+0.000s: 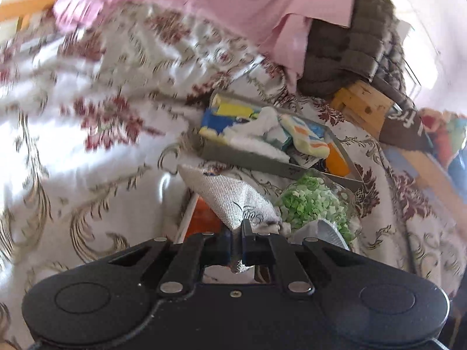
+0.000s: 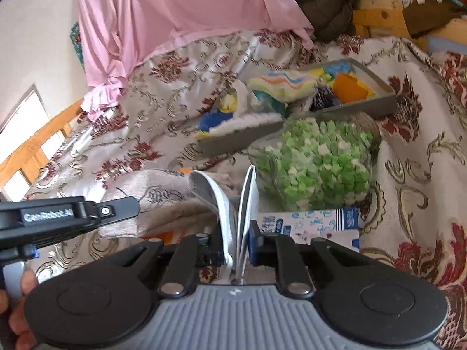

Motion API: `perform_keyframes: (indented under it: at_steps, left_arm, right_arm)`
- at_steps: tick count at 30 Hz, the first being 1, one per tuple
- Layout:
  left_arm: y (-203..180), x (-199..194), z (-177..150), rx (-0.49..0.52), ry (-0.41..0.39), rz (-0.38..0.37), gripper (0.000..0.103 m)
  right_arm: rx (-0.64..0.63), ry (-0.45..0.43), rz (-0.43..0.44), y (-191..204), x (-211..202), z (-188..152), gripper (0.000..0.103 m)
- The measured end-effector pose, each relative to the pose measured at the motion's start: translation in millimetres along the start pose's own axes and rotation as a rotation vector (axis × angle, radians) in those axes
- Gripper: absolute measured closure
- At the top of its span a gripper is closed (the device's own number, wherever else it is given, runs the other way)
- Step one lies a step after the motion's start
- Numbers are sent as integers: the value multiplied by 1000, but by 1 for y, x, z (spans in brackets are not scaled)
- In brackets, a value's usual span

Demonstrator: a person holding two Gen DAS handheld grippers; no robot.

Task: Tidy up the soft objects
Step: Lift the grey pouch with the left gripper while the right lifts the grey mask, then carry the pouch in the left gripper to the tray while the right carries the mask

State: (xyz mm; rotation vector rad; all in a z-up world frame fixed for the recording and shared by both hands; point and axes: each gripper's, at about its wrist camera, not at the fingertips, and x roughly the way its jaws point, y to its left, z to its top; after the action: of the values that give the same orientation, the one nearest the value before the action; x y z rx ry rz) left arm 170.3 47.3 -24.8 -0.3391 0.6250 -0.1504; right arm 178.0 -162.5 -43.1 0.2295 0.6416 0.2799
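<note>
We see a floral bedspread [image 2: 423, 151] under pink fabric [image 2: 181, 5]; beside the grey tray [image 2: 376, 75], left gripper [image 1: 240, 233] pinches a grey woven cloth [image 1: 230, 195], right gripper [image 2: 237, 242] clamps a white-edged mesh pouch [image 2: 221, 204].

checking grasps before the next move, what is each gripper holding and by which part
The left gripper is shut on the beige knit cloth, pinching its near corner. The right gripper is shut on a white fabric piece, clamped at its lower end.
</note>
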Motion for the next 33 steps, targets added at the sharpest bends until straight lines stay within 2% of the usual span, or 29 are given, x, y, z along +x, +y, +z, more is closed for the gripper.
perform_keyframes:
  at_steps: [8, 17, 25, 33]
  left_arm:
    - [-16, -13, -2, 121, -105, 46, 99]
    - [-33, -20, -7, 274, -204, 114, 99]
    - [-34, -26, -5, 271, -255, 124, 99]
    - [-38, -33, -5, 273, -302, 88, 99]
  right_arm:
    - [8, -77, -15, -1, -17, 5, 89]
    - [-2, -120, -25, -1, -20, 6, 89]
    - [11, -150, -26, -5, -22, 8, 89]
    - [13, -169, -23, -5, -24, 9, 89]
